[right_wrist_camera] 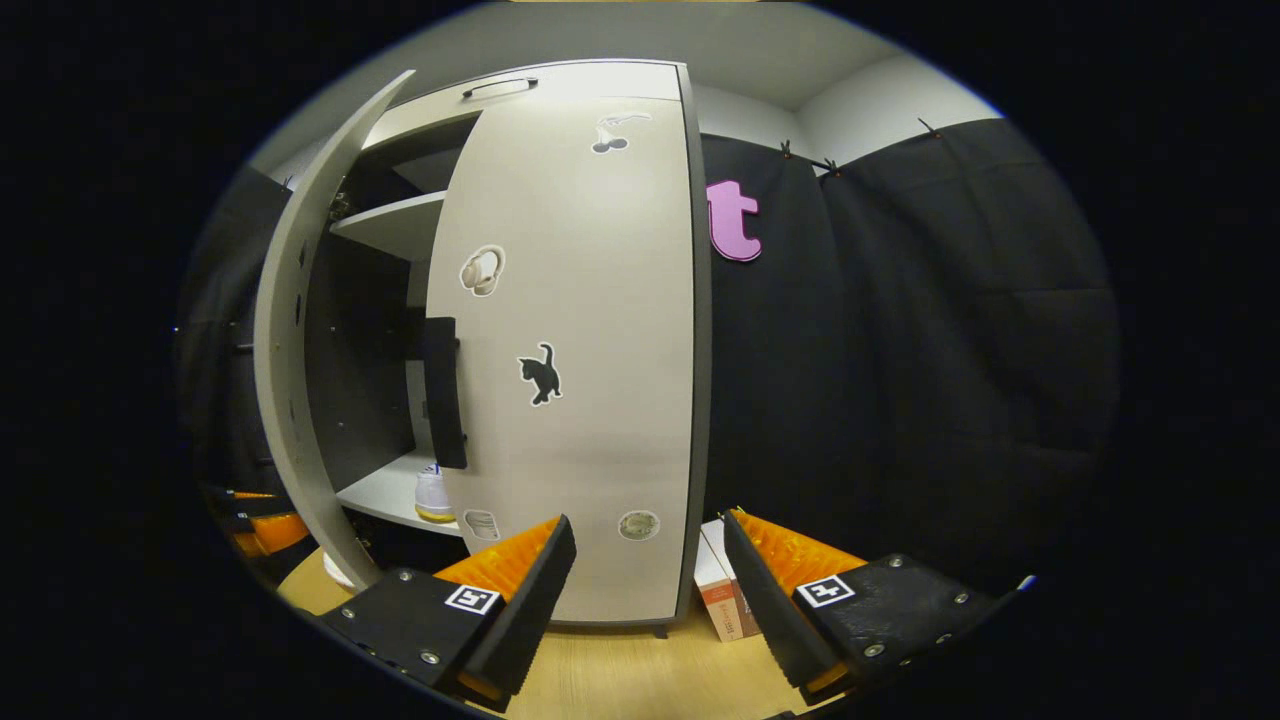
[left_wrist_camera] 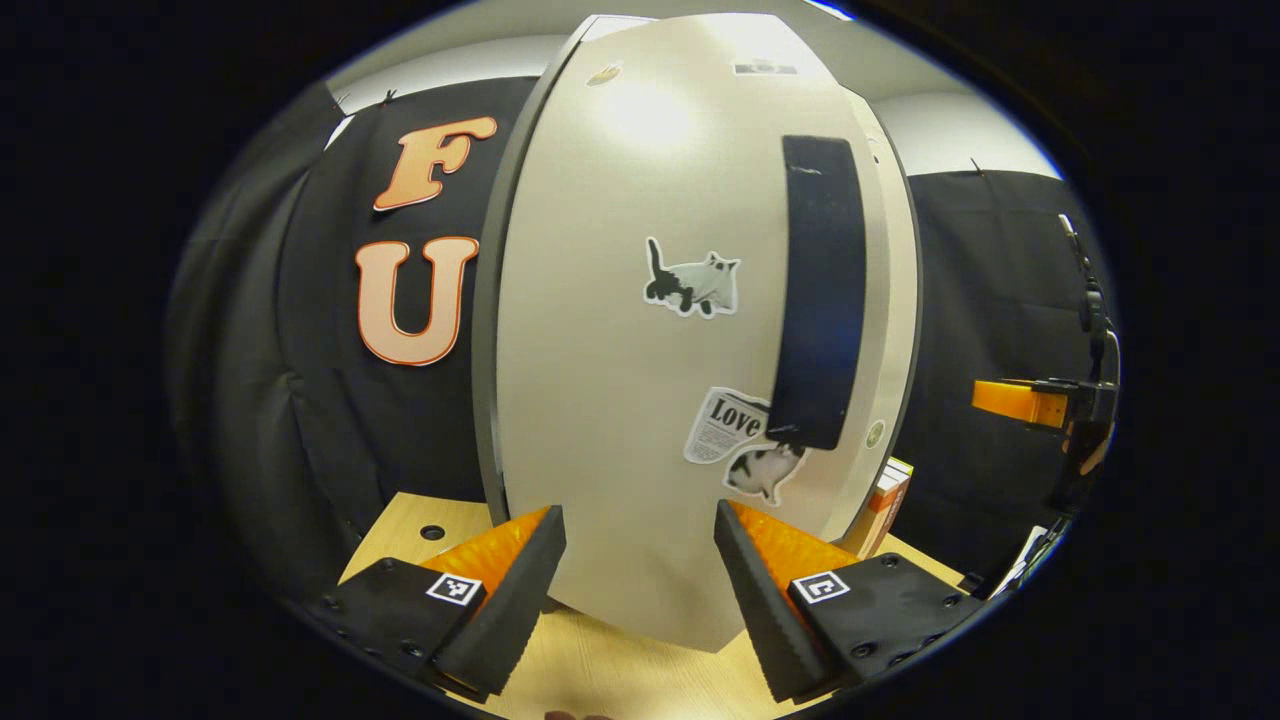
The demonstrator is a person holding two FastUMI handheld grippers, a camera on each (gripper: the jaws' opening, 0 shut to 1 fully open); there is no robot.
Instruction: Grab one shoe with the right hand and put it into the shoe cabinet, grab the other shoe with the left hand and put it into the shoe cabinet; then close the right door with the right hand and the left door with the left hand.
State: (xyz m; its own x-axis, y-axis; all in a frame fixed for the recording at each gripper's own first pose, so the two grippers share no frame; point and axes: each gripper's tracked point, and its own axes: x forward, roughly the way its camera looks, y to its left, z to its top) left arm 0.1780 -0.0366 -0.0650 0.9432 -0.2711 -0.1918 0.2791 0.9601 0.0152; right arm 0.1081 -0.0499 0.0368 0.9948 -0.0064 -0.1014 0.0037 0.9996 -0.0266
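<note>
Left tool (left_wrist_camera: 640, 590) gapes wide before the left door (left_wrist_camera: 640, 330); right tool (right_wrist_camera: 648, 600) (equally wide) faces the right door (right_wrist_camera: 580, 350).

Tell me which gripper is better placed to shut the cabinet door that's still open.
Left. The left gripper faces the left door close up, jaws open around its lower edge. The right door looks nearly shut already, and the right gripper sits before it, away from the left door.

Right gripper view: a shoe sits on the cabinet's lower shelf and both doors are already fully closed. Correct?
Not quite. The shoe does sit on the lower shelf, but the doors are not both closed: in the right gripper view the left door swings wide open, while the right door looks nearly closed.
</note>
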